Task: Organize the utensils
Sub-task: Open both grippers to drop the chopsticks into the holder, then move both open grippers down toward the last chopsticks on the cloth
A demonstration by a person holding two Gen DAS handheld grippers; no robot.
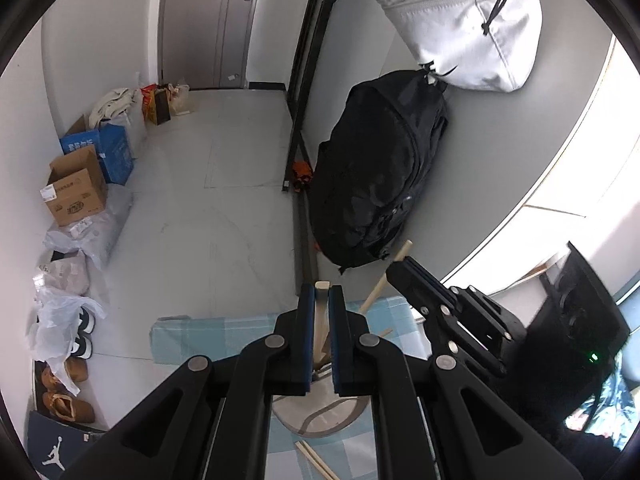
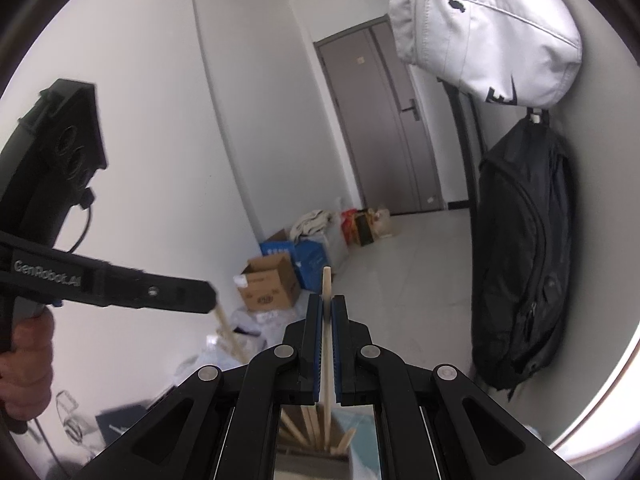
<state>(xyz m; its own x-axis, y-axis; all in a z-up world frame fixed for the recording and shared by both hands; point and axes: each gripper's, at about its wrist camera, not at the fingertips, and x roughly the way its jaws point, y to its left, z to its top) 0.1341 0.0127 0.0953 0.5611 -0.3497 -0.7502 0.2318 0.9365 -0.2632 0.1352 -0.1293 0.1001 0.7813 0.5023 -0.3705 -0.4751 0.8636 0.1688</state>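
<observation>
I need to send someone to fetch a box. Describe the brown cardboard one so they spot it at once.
Look along the white wall left of the grey door, where clutter lines the floor. The brown cardboard box stands there with its flaps open, right beside a blue box. It is the only plain brown carton, and has a white label on one flap.

backpack point(image 1: 372, 168) black | bag point(image 1: 464, 20) white | tablecloth point(image 1: 224, 336) blue-checked

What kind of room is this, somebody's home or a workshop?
Most likely a home entryway or hall, not a workshop. A closed grey door leads out, a white bag and a black backpack hang on the wall, and shoes and cardboard boxes line the floor.
</observation>
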